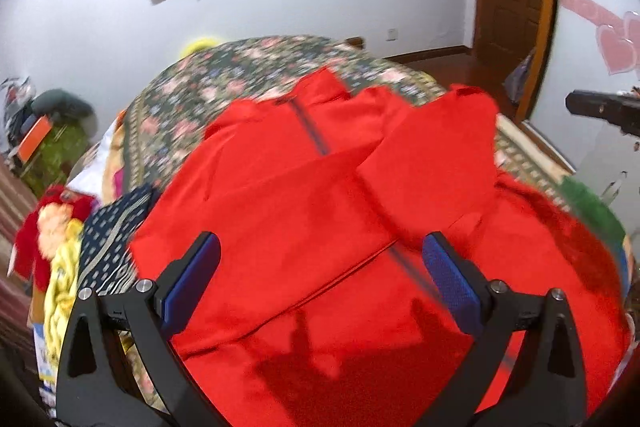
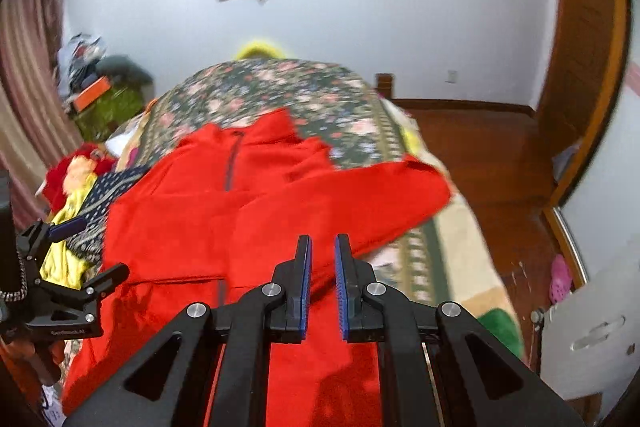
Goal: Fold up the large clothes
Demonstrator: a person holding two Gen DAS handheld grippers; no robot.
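Red jacket [image 1: 320, 211] lies on floral bedspread [image 1: 224, 75], sleeve seemingly folded across.

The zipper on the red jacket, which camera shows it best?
The left wrist view: the zipper runs down the red jacket from collar toward the hem, partly under a folded sleeve. The right wrist view shows only short stretches.

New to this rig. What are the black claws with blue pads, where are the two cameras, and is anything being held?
No robot arm here: a person carries a two-finger gripper in each hand, with a fisheye camera on each looking along its fingers. The left view shows the left gripper open above a red jacket spread on a floral bedspread. The right view shows the right gripper with its pads close together and nothing between them. Other clothes are piled at the bed's left edge. Nothing is held.
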